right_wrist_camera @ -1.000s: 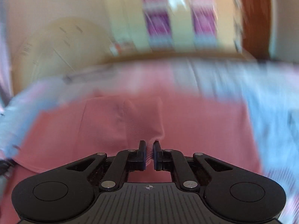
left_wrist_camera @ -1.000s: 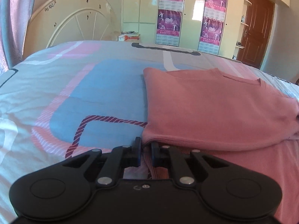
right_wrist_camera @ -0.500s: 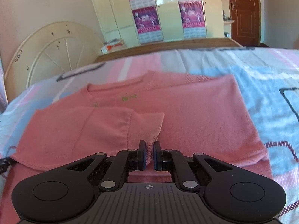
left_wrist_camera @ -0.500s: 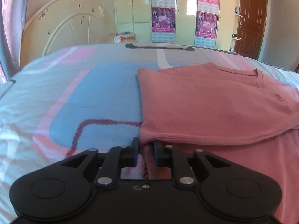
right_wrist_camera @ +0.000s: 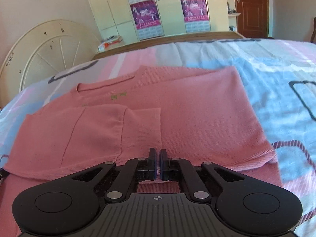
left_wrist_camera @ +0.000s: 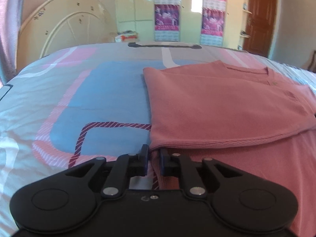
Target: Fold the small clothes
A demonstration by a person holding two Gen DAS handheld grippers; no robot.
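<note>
A pink shirt (left_wrist_camera: 217,108) lies on the patterned bedsheet (left_wrist_camera: 98,98), its left side folded over its middle. My left gripper (left_wrist_camera: 154,158) sits at the shirt's near left corner. Its jaws are opening, with the hem edge running loosely between them and the pads not pressing. In the right wrist view the shirt (right_wrist_camera: 187,108) shows its collar at the far side and the folded flap with a sleeve lying on top. My right gripper (right_wrist_camera: 158,158) is shut at the flap's near edge, with a thin sliver of pink fabric pinched between the pads.
The bed spreads wide around the shirt, with bare sheet (right_wrist_camera: 276,79) on the right. Beyond its far edge stand a cream round headboard (left_wrist_camera: 65,31), a small box (left_wrist_camera: 126,36), wardrobes with purple posters (left_wrist_camera: 167,9) and a brown door (left_wrist_camera: 256,19).
The left jaws have parted from a tight pinch on the hem. In the right wrist view the folded flap has settled flat on the shirt, and the right jaws have drawn closer together.
</note>
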